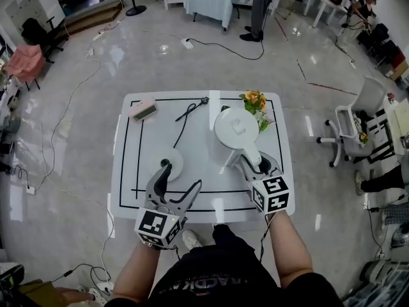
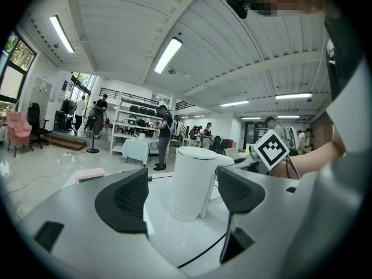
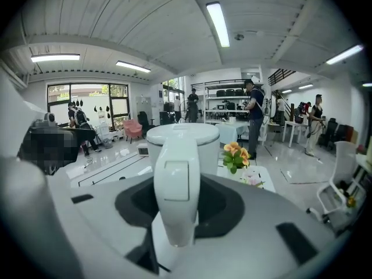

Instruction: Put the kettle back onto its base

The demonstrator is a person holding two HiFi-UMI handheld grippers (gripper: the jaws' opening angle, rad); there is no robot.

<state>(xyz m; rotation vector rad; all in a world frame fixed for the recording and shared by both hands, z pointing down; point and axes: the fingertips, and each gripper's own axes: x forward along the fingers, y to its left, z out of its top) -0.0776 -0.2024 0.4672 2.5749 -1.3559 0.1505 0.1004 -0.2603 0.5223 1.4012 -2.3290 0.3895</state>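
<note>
The white kettle [image 1: 235,128] stands upright on the right half of the white table [image 1: 204,200]. Its round white base [image 1: 174,164] lies apart from it, left of centre, with a black cord [image 1: 186,117] running toward the back. My right gripper [image 1: 256,164] is shut on the kettle's handle [image 3: 174,193], which fills the gap between the dark pads; the lid [image 3: 181,133] shows beyond it. My left gripper [image 1: 183,174] stands open just right of the base with nothing between its fingers. In the left gripper view the kettle [image 2: 192,182] is ahead, beyond the open jaws.
A pink box [image 1: 143,110] sits at the back left of the table and a pot of orange flowers [image 1: 255,101] at the back right, close behind the kettle. An office chair [image 1: 358,117] stands on the floor to the right. People stand further back in the room.
</note>
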